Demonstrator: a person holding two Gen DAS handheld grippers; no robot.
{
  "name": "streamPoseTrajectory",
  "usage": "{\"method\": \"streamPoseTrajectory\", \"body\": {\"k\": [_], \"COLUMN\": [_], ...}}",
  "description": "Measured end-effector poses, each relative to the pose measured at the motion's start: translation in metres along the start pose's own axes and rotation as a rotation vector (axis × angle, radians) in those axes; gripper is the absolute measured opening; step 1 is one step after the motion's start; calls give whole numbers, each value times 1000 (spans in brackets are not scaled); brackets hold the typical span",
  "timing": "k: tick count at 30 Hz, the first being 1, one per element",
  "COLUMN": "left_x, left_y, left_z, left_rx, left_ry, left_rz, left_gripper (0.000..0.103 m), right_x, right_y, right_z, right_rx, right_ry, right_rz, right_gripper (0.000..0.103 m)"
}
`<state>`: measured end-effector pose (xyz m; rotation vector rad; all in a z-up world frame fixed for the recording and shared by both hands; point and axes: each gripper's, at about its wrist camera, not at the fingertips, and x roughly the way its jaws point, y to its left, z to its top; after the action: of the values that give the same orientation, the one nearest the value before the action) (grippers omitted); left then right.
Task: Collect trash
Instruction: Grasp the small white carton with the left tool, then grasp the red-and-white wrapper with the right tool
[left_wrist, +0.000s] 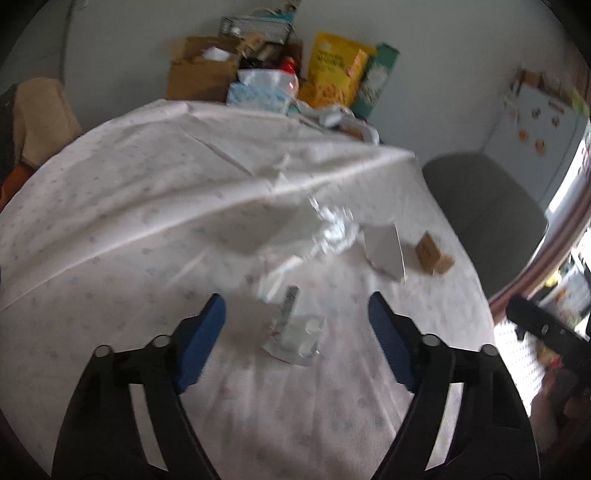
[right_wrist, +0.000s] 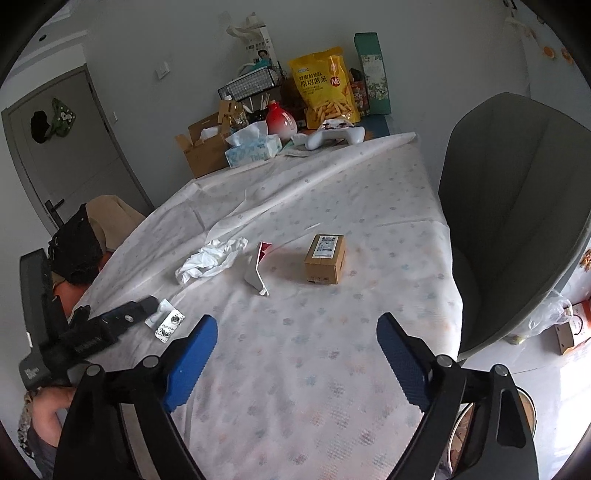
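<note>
Straddling blister pack (left_wrist: 295, 338), left tool (left_wrist: 297, 314)

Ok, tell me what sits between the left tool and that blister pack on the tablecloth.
Nothing visible. The left tool is open, and the blister pack lies flat on the tablecloth between its fingers, with no contact showing. The crumpled tissue and cardboard box lie farther off.

blister pack (right_wrist: 170, 322), crumpled tissue (right_wrist: 210, 258), white carton (right_wrist: 255, 271), small box (right_wrist: 325, 258) on tablecloth.

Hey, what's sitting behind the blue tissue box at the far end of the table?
Behind the tissue box stand an open cardboard box and a red-and-white vase. The vase's base and whatever lies directly behind the tissue box are covered.
</note>
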<state>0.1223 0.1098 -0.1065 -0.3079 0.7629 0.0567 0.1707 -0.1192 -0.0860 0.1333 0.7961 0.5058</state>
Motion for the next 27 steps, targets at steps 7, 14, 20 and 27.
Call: {"method": "streamPoseTrajectory", "body": {"k": [7,14,20,27], "left_x": [20,11,-10,-26], "left_y": [-3,1,14,55], "left_z": [-6,-5,4,7], "left_rx": [29,25,-26,-163], "left_ry": [73,39,-55,-128], "left_rz": [51,83,113,174], "left_gripper": [45,26,26,26], "right_x": [9,26,53,92], "right_y": [3,27,53,74], "right_z": [2,9,19,25], "right_rx": [-22,-128,-209,-254], "right_ry": [23,66,113,160], "right_rz": [2,4,20,-15], "right_gripper": [86,72,66,63]}}
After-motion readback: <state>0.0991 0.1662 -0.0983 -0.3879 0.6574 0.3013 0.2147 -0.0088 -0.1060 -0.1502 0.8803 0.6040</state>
